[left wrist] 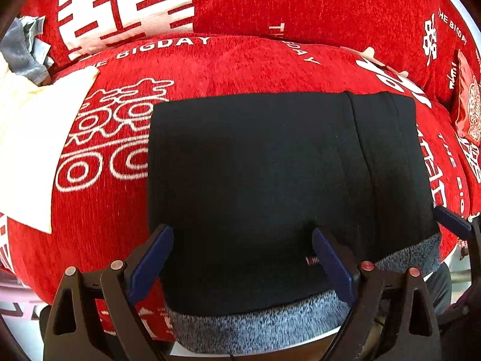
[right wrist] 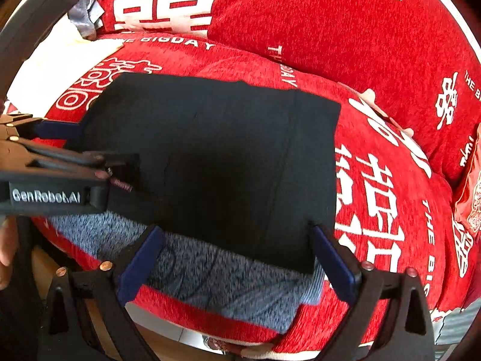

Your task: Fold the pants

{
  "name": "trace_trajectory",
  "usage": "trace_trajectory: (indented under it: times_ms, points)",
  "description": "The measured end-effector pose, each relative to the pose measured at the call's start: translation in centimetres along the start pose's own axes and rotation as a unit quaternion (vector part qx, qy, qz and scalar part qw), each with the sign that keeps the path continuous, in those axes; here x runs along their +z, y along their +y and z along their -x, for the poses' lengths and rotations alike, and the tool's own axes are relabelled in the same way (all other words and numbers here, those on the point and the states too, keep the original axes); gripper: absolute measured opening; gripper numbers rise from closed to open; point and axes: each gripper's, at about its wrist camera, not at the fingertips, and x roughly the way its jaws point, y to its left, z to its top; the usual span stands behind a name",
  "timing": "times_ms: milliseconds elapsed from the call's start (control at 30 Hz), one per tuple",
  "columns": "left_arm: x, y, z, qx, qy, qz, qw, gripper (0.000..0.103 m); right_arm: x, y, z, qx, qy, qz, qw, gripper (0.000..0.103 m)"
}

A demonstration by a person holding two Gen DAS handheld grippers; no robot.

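We hold our left tongs (left wrist: 243,258) spread wide over the near edge of the black pants (left wrist: 270,180), one blue finger (left wrist: 153,261) at the garment's left border and the other (left wrist: 330,264) resting on the dark cloth, nothing pinched between them. The pants lie folded into a squarish block on the red sofa cushion (left wrist: 228,66) straight ahead of these tongs, with the grey lining (left wrist: 264,322) showing along the edge nearest us.

Our right tongs (right wrist: 237,261) are spread wide too, gripping nothing; the left finger (right wrist: 141,264) sits over the grey lining (right wrist: 216,276) and the right finger (right wrist: 333,264) at the near right corner of the pants (right wrist: 216,156). From this camera our left tongs (right wrist: 69,150) come in from the left side at the garment's left edge.

Beyond and left of both tongs lies a cream cloth (left wrist: 33,138), with a grey garment (left wrist: 24,51) behind it. To the far right sits a red patterned packet (left wrist: 467,105).
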Motion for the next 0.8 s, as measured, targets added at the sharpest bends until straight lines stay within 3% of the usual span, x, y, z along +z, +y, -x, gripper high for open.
trace_trajectory:
  times_ms: [200, 367, 633, 800]
  points:
    - [-1.6, 0.8, 2.6, -0.004, -0.011, 0.025, 0.9996, 0.094, -1.6, -0.4, 1.3, 0.002, 0.022, -0.017, 1.0, 0.102]
    - [-2.6, 1.1, 3.6, 0.031, -0.015, 0.045, 0.9984, 0.094, -0.9, -2.0, 3.2, -0.015, 0.014, -0.067, 0.998, 0.102]
    - [-3.3, 0.1, 5.4, 0.043, -0.043, 0.026, 0.9978, 0.094, -0.4, -2.9, 4.5, -0.029, 0.005, -0.117, 0.993, 0.102]
    - [-3.7, -0.3, 5.4, 0.056, -0.036, 0.023, 0.9975, 0.094, -0.6, -3.2, 4.2, -0.028, 0.012, -0.128, 0.991, 0.102]
